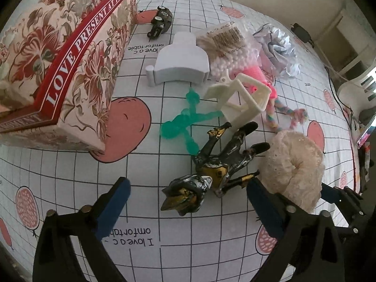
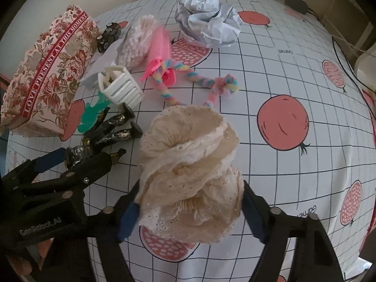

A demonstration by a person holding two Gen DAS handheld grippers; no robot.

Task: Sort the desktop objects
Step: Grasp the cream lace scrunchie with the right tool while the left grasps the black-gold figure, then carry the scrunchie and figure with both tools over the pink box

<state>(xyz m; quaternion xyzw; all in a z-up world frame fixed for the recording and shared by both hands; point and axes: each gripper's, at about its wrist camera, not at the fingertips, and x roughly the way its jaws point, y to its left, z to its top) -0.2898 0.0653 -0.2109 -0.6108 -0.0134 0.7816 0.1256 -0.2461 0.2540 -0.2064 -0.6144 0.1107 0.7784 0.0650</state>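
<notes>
The black-and-gold action figure (image 1: 218, 164) lies on the checked surface (image 1: 145, 211) between the wide-spread fingers of the left gripper (image 1: 188, 202), untouched by either pad. Just beside it, the cream lace scrunchie (image 2: 190, 178) sits between the right gripper's (image 2: 190, 213) fingers, whose blue pads meet its frills. The floral box (image 1: 77, 70) stands nearby.

A table under a white grid-patterned cloth (image 2: 270, 75) printed with red fruit carries a floral gift box (image 1: 70, 70), a toy car (image 1: 161, 21), a white foam block (image 1: 181, 58), a bag of cotton swabs (image 1: 230, 49), crumpled paper (image 2: 209, 21), a green figure (image 1: 185, 122), a white plastic basket (image 2: 119, 87), a braided rope (image 2: 199, 80), a black-and-gold action figure (image 1: 211, 166) and a cream lace scrunchie (image 2: 190, 171).
</notes>
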